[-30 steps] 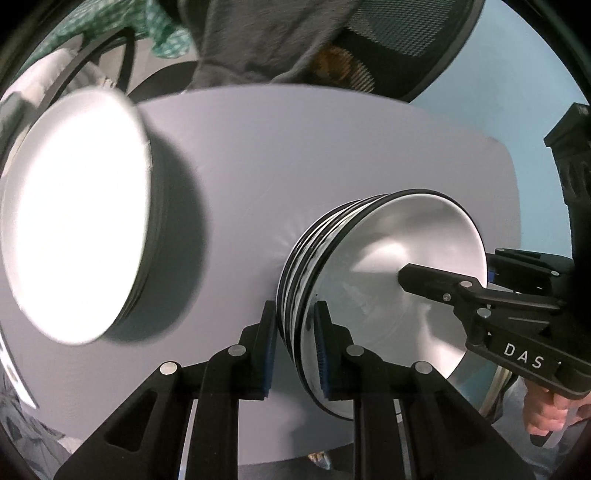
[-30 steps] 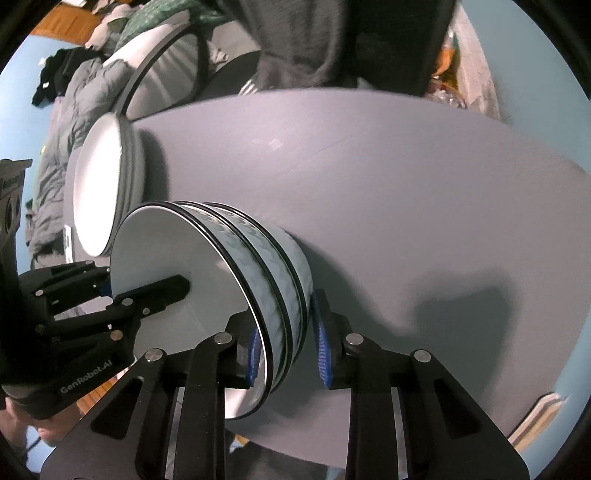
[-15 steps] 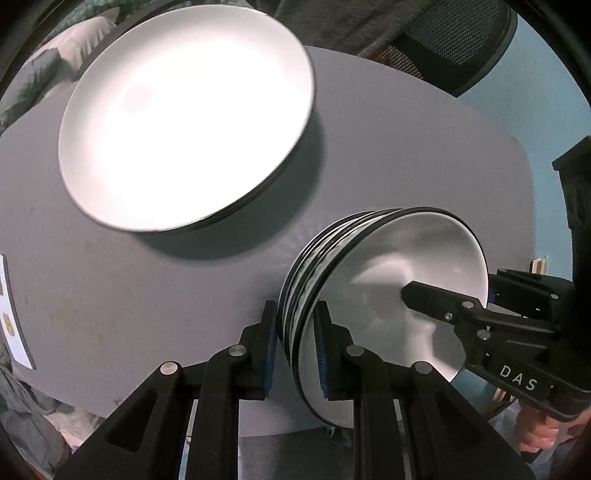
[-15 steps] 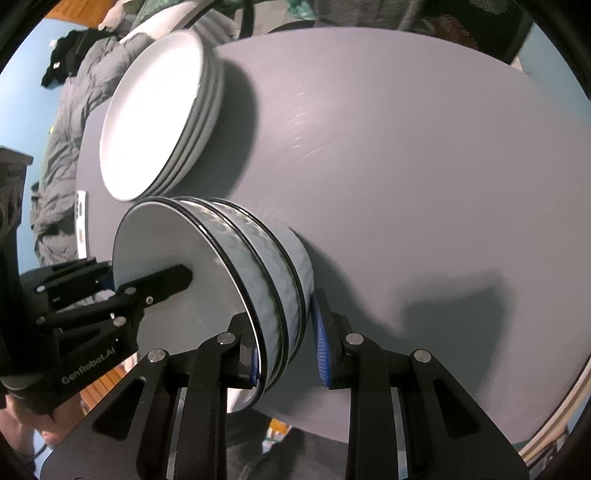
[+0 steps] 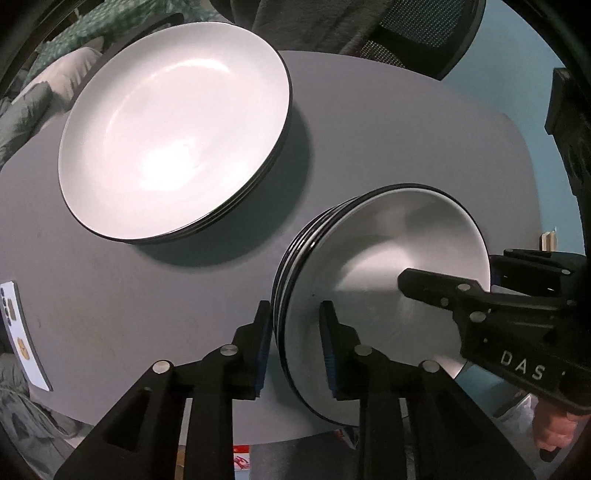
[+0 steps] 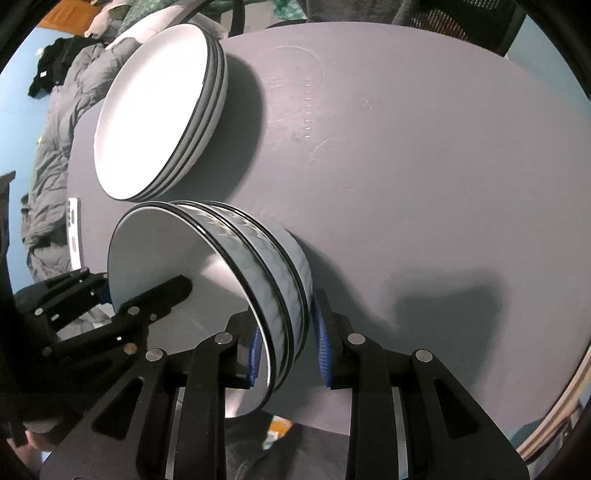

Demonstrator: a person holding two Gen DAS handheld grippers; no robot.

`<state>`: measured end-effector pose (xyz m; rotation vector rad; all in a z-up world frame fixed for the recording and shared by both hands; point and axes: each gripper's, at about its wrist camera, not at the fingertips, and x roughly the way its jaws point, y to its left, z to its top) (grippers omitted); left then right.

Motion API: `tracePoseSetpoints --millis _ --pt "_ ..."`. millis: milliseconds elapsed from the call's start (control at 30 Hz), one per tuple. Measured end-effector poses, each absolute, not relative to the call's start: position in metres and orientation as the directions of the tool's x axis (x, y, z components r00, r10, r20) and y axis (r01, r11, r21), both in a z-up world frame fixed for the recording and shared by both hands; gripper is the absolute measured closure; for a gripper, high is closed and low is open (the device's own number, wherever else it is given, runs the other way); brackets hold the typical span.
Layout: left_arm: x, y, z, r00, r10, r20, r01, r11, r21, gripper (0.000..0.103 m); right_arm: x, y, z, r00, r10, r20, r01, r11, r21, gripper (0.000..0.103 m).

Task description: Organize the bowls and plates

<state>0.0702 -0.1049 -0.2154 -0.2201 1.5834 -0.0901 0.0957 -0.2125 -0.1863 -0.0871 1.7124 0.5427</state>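
Observation:
A stack of three white bowls with black rims is held between both grippers above the grey round table. My left gripper is shut on the stack's rim at one side, one finger inside and one outside. My right gripper is shut on the opposite rim the same way. Each gripper shows in the other's view, the right one in the left wrist view and the left one in the right wrist view. A stack of white plates with dark rims sits on the table beyond the bowls.
A white phone lies near the table's left edge. A black mesh chair stands behind the table. Grey bedding lies off the left side. The right half of the table is bare grey surface.
Both grippers have tilted and lifted with the bowl stack, so the views now look down on the table. The plate stack has shifted from the left edge toward centre view.

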Motion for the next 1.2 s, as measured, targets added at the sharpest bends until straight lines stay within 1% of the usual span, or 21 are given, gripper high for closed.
tracePoseSetpoints --millis 33,100,267,333,433,500,533,667,833,1000,1200 --pt "0.071 -0.105 -0.217 -0.014 -0.202 -0.979 -0.084 0.976 -0.200 0.076 0.093 -0.210 -0.186 -0.221 0.237 -0.946 -0.349 0.886 0.304 0.074" --pt "0.072 -0.104 -0.218 -0.020 -0.212 -0.977 -0.084 0.974 -0.209 0.075 0.091 -0.208 -0.187 -0.216 0.241 -0.946 -0.347 0.887 0.306 0.068" --pt "0.075 -0.098 -0.222 -0.023 -0.250 -0.968 -0.097 0.964 -0.247 0.075 0.085 -0.203 -0.186 -0.188 0.231 -0.955 -0.337 0.898 0.284 0.067" --pt "0.068 -0.085 -0.220 -0.029 -0.270 -0.962 -0.102 0.959 -0.266 0.074 0.084 -0.203 -0.185 -0.179 0.226 -0.958 -0.348 0.896 0.276 0.069" --pt "0.066 -0.076 -0.220 -0.031 -0.284 -0.958 -0.111 0.954 -0.279 0.075 0.083 -0.206 -0.182 -0.160 0.220 -0.962 -0.347 0.900 0.264 0.075" --pt "0.064 -0.075 -0.218 -0.025 -0.283 -0.959 -0.121 0.953 -0.278 0.076 0.083 -0.207 -0.179 -0.147 0.210 -0.967 -0.347 0.904 0.250 0.086" --pt "0.064 -0.074 -0.217 -0.023 -0.281 -0.959 -0.118 0.954 -0.276 0.076 0.083 -0.208 -0.178 -0.144 0.209 -0.967 -0.346 0.905 0.248 0.087" --pt "0.063 -0.070 -0.217 -0.015 -0.278 -0.961 -0.121 0.954 -0.274 0.081 0.083 -0.209 -0.177 -0.139 0.206 -0.969 -0.350 0.905 0.243 0.088" --pt "0.061 -0.063 -0.219 -0.016 -0.295 -0.955 -0.128 0.948 -0.291 0.082 0.086 -0.213 -0.177 -0.150 0.218 -0.964 -0.332 0.908 0.257 0.087" --pt "0.059 -0.068 -0.215 -0.008 -0.284 -0.959 -0.107 0.953 -0.282 0.081 0.087 -0.222 -0.177 -0.140 0.222 -0.965 -0.346 0.902 0.258 0.087" --pt "0.062 -0.068 -0.220 -0.018 -0.327 -0.945 -0.136 0.937 -0.321 0.081 0.084 -0.217 -0.174 -0.132 0.217 -0.967 -0.353 0.901 0.250 0.087"
